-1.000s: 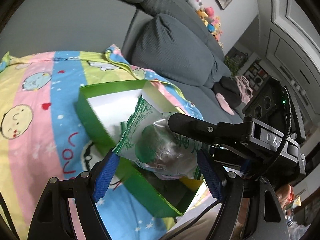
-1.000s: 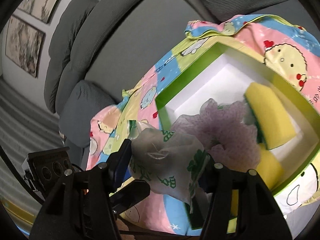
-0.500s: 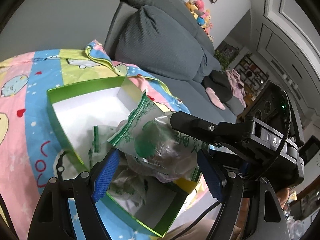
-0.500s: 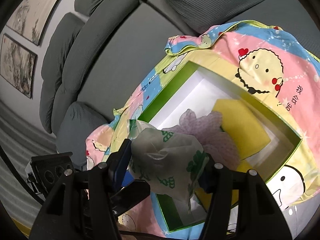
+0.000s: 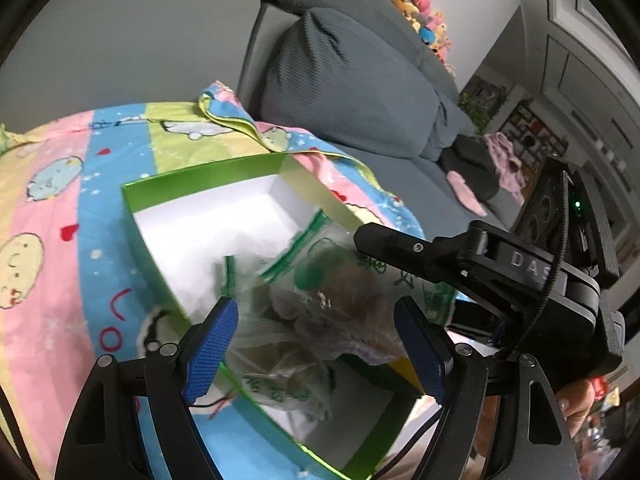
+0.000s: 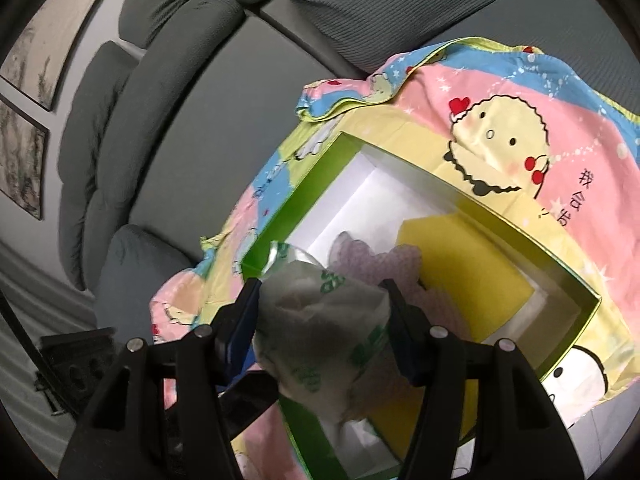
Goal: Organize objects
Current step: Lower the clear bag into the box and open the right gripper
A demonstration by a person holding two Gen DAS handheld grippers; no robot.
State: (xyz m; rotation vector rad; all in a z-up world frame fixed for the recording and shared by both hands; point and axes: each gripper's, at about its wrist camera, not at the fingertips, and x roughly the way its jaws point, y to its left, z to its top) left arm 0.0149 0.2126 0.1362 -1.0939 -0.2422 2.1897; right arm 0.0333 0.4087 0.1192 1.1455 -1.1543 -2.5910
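Observation:
A green box (image 5: 160, 280) with a white inside lies on a cartoon-print blanket (image 5: 60, 208). My right gripper (image 6: 322, 316) is shut on a crumpled clear plastic bag with green print (image 6: 320, 320), held over the box's near corner. In the left wrist view that bag (image 5: 320, 280) hangs between the blue pads of my left gripper (image 5: 316, 344), which is open and does not press on it. One right finger (image 5: 420, 256) reaches in from the right. A yellow sponge (image 6: 460, 264) and a purple mesh cloth (image 6: 372, 260) lie in the box.
The blanket covers a grey sofa seat (image 6: 224, 120) with grey back cushions (image 5: 352, 80). Soft toys (image 5: 420, 8) sit on the sofa back. Pink cloth items (image 5: 464, 196) lie further along the seat. A hand (image 5: 576, 400) holds the right gripper.
The right gripper has carried the bag further over the box and lower. The box now shows more fully in both views. Both grippers' jaws look as wide as before.

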